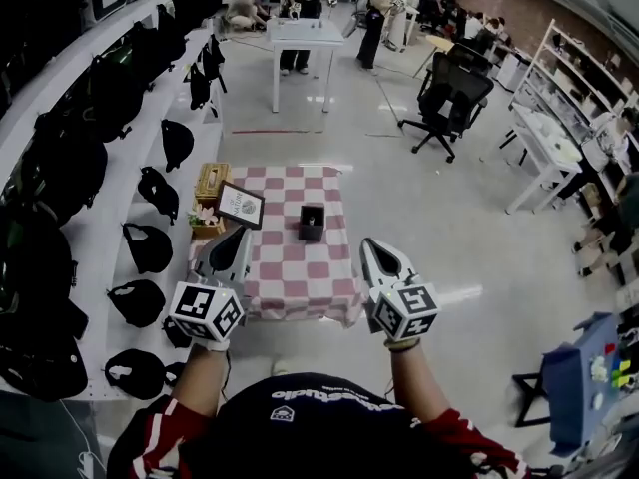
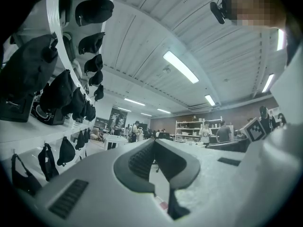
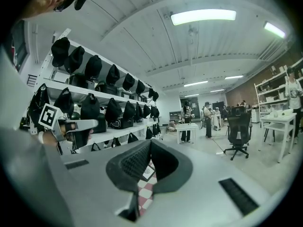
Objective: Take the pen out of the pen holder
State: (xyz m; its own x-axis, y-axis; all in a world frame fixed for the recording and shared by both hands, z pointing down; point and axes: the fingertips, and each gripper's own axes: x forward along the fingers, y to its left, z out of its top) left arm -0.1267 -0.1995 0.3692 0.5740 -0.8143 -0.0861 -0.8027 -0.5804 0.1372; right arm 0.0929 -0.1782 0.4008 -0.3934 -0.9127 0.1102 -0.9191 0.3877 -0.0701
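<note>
A small black pen holder [image 1: 312, 222] stands near the middle of a low table covered by a red-and-white checked cloth [image 1: 300, 277]. It is too small to make out a pen in it. My left gripper [image 1: 241, 234] hovers over the table's near left corner, and my right gripper [image 1: 368, 244] is just off its near right edge; both are short of the holder. In the left gripper view the left gripper [image 2: 154, 142] has its jaws together with nothing between them. The right gripper [image 3: 150, 143] is likewise shut and empty, with the checked cloth [image 3: 146, 191] showing below it.
A framed picture [image 1: 240, 205], a woven box [image 1: 211, 181] and a small flower [image 1: 205, 216] sit on the table's left side. White shelves with black bags [image 1: 150, 247] line the left wall. A black office chair [image 1: 451, 93], a white table [image 1: 305, 38] and people stand farther off.
</note>
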